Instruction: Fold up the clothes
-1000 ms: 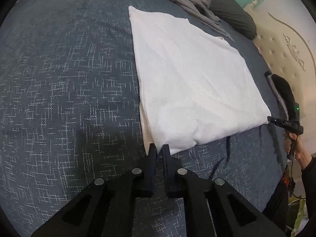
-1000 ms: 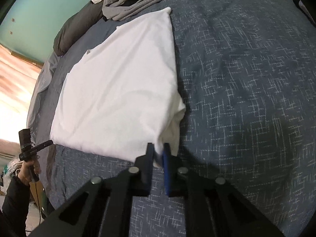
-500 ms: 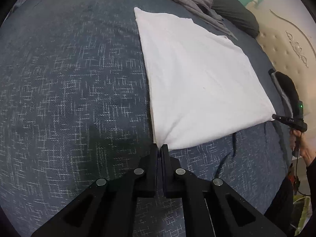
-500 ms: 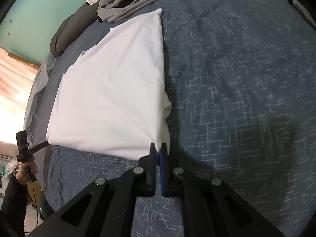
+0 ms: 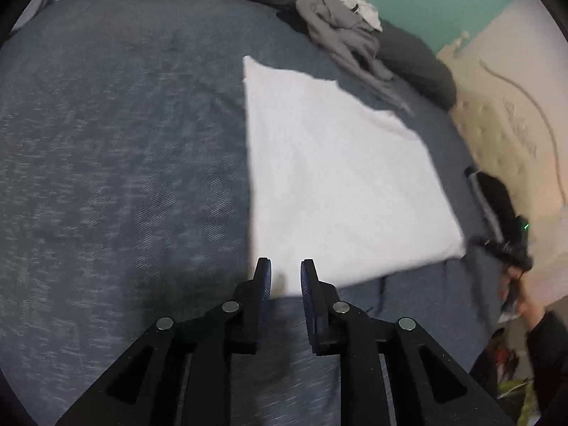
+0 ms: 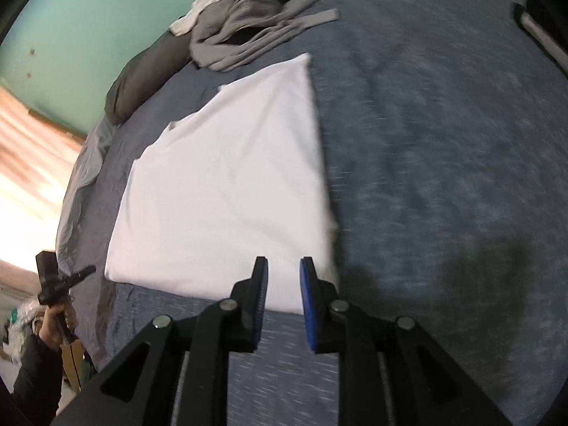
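Observation:
A white garment (image 5: 337,184) lies folded flat on the blue bedspread (image 5: 106,163). My left gripper (image 5: 285,273) hovers just above its near left corner; its jaws are opening and the cloth has dropped from between them. In the right wrist view the same white garment (image 6: 230,191) lies flat, and my right gripper (image 6: 283,271) stands above its near right corner. Its jaws are opening too, with nothing pressed between the blue pads (image 6: 308,305). Each gripper shows in the other's view, held in a hand: the right gripper (image 5: 504,248) and the left gripper (image 6: 60,280).
A pile of grey and white clothes (image 5: 344,32) lies at the far end of the bed (image 6: 443,142) against dark pillows (image 5: 415,67). A cream padded headboard (image 5: 507,113) stands to the right in the left wrist view. A teal wall (image 6: 88,25) is behind.
Both grippers were shut on the garment's near corners; now both have parted and lifted slightly, and the corners lie flat on the bed. The garment's near edge has smoothed out.

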The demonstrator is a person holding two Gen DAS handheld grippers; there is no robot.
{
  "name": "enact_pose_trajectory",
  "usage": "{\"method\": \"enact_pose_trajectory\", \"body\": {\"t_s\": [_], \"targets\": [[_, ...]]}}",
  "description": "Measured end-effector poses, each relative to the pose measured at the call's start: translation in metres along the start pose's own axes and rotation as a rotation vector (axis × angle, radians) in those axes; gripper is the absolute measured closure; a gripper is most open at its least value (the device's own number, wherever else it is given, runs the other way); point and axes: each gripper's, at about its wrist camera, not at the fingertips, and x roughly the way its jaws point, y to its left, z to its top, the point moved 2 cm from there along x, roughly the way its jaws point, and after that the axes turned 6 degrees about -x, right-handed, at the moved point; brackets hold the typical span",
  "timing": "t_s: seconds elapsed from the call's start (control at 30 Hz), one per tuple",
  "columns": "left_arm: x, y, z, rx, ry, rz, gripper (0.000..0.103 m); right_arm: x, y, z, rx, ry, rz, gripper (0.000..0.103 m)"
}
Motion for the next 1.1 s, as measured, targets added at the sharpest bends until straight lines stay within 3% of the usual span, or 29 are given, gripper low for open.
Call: {"method": "enact_pose_trajectory", "body": {"t_s": [0.2, 0.37, 0.6, 0.73, 0.9, 1.03, 1.1], "targets": [[0.038, -0.020, 0.004, -0.041, 0.056, -0.011, 0.084, 0.038, 0.011, 0.002, -0.025, 0.110, -0.033, 0.085], [0.050, -0.006, -0.008, -0.079, 0.097, 0.032, 0.083, 0.031, -0.025, -0.014, 0.043, 0.137, -0.090, 0.085], [0.034, 0.003, -0.012, -0.119, 0.061, 0.021, 0.083, 0.010, -0.027, -0.007, 0.053, 0.052, -0.090, 0.085], [0.030, -0.006, -0.013, -0.116, 0.059, 0.007, 0.068, 0.020, -0.013, -0.002, 0.048, 0.047, -0.039, 0.085], [0.034, -0.005, -0.016, -0.123, 0.093, 0.013, 0.067, 0.027, -0.027, -0.013, 0.096, 0.097, -0.104, 0.085], [0.021, 0.011, -0.024, -0.189, 0.082, -0.005, 0.067, 0.001, -0.048, -0.020, 0.167, 0.035, -0.156, 0.085], [0.016, 0.017, -0.031, -0.217, 0.081, 0.004, 0.056, -0.013, -0.050, -0.021, 0.185, -0.017, -0.164, 0.085]]}}
